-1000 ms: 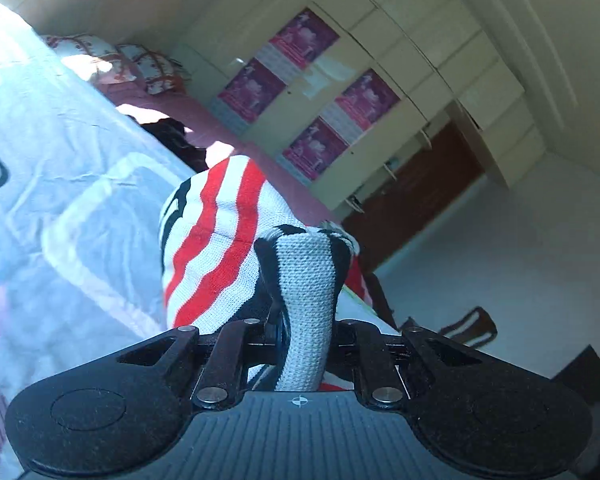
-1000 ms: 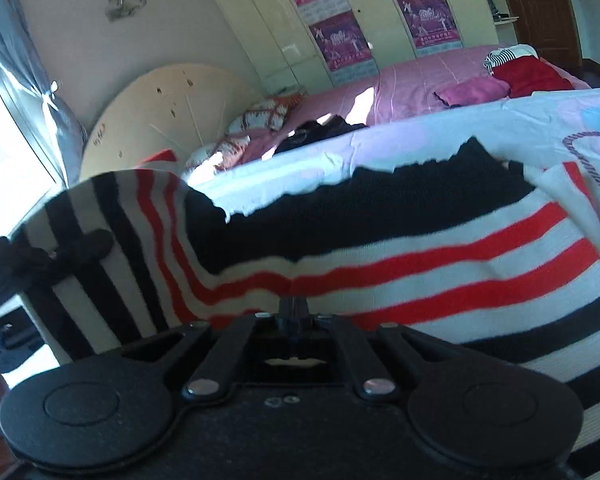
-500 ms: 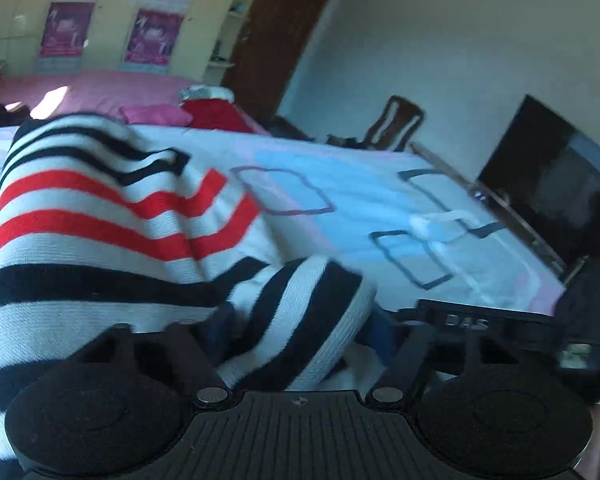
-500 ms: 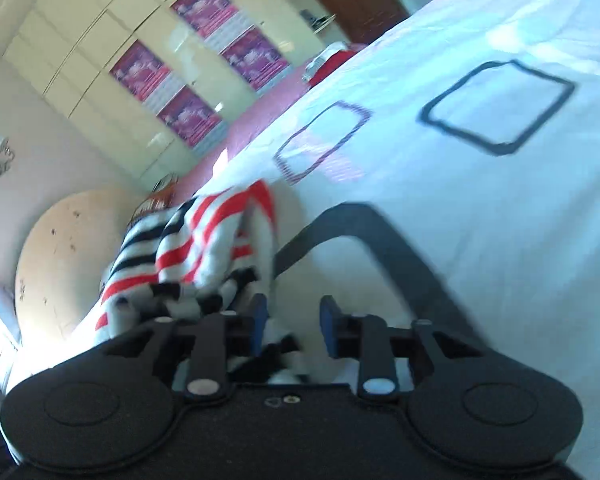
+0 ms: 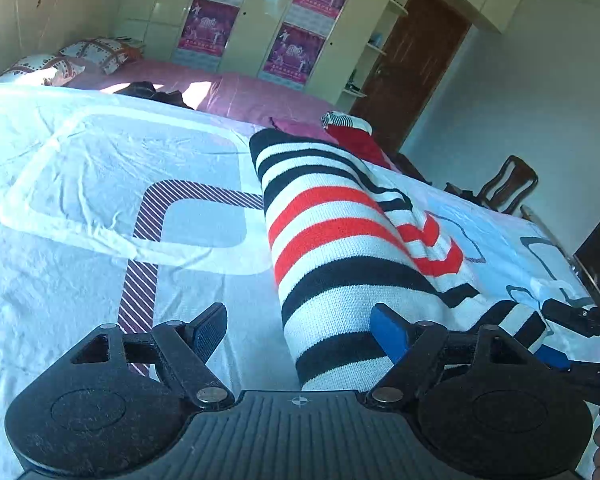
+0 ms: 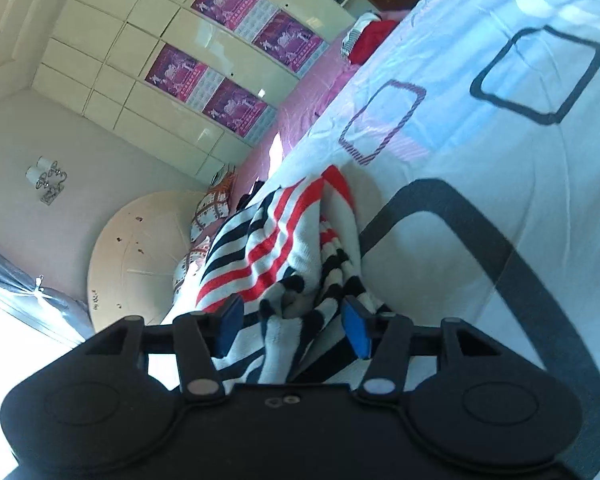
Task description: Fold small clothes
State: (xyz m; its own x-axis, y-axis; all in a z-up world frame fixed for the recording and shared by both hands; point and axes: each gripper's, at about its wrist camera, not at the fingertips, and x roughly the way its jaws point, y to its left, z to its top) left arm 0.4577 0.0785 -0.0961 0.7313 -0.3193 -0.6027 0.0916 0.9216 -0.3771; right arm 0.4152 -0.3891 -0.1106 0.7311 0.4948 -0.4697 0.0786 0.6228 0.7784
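A small knitted sweater with black, white and red stripes (image 5: 340, 248) lies folded lengthwise on the pale blue bed sheet (image 5: 80, 184). My left gripper (image 5: 300, 332) is open, its jaws wide apart over the sweater's near end. In the right wrist view the same sweater (image 6: 284, 248) lies bunched, and my right gripper (image 6: 292, 324) is open with a striped fold lying between its blue pads (image 6: 356, 328), which do not press it. The right gripper also shows at the right edge of the left wrist view (image 5: 580, 320).
A pink bed (image 5: 240, 96) with pillows (image 5: 96, 50) lies beyond. A red garment (image 5: 352, 140) sits at the sheet's far edge. Cream wardrobes with posters (image 5: 292, 52), a brown door (image 5: 412, 64), a chair (image 5: 508, 184) and a round headboard (image 6: 140, 248) surround.
Both grippers were shut on the sweater and held it up a second ago. They have laid it on the bed and opened, letting it go.
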